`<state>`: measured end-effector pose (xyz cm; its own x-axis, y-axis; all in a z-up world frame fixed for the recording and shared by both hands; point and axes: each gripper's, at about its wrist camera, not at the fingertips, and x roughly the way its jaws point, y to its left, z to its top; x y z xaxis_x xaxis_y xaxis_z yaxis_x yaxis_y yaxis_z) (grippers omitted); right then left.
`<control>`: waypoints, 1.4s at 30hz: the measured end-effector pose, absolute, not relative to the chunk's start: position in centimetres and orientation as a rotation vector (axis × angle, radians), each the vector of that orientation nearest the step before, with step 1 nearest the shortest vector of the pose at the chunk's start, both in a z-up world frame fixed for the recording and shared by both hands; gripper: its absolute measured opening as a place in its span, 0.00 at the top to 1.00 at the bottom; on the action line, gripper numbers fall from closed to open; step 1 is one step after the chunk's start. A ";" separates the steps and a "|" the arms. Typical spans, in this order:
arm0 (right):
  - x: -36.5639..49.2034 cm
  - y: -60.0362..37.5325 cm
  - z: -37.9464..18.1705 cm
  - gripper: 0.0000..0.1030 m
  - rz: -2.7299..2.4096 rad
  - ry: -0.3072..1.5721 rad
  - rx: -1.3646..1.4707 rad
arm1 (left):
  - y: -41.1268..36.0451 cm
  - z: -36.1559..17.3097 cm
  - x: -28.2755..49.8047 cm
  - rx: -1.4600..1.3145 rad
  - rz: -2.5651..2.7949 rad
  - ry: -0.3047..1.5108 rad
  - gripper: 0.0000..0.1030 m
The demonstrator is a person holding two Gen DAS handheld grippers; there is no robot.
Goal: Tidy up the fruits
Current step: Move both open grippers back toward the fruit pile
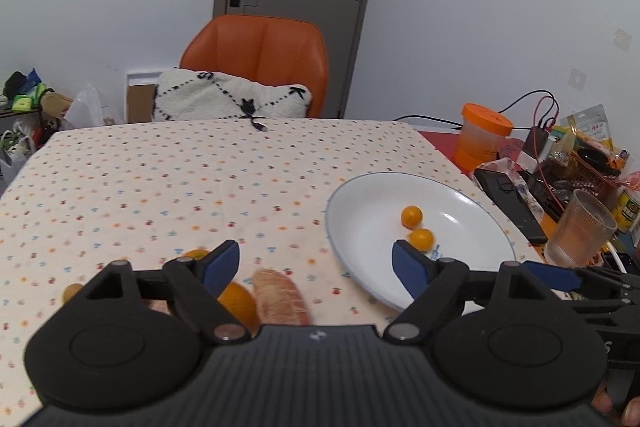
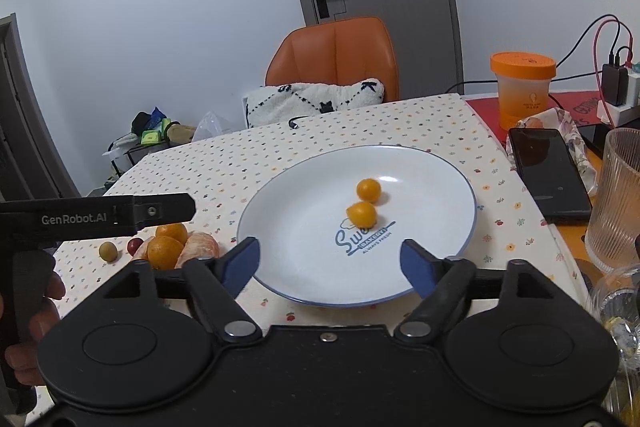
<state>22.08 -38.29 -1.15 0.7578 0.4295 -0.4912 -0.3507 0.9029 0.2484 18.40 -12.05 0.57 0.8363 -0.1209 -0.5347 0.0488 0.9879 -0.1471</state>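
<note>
Gathering the loose fruit onto the white plate looks to be the step in hand: two small orange fruits already lie touching near the plate's middle, just beyond its printed logo, while a pile waits on the spotted tablecloth beside the plate's left rim. That pile holds two mandarins, peeled segments, a green olive-like fruit and a small red one. The left gripper hangs over the cloth between pile and plate, jaws spread wide and holding nothing; a peeled segment and a mandarin sit just under its left finger. The right gripper hovers over the plate's near rim, equally wide and empty. The next move, I judge, is for the left gripper to drop back onto the pile and close gently, since peeled flesh bruises easily. Left of and beyond the plate the cloth is bare, giving free passage; right of the plate a phone and a ribbed glass crowd close.
</note>
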 end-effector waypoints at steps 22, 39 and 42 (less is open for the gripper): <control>19.7 -34.8 -0.3 0.00 0.482 0.536 0.133 | -6.5 1.6 13.5 -0.146 0.014 0.512 0.12; 18.8 -32.1 -0.5 0.00 0.534 0.529 0.106 | -3.5 0.2 11.4 -0.155 0.027 0.541 0.12; 18.8 -31.5 -0.6 0.00 0.545 0.532 0.096 | -2.9 -0.3 11.1 -0.165 0.031 0.559 0.12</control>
<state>18.75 -31.52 -0.61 0.7235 0.5176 -0.4566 -0.4690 0.8540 0.2249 11.14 -2.94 -0.30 0.8478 -0.0154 -0.5300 -0.0744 0.9862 -0.1476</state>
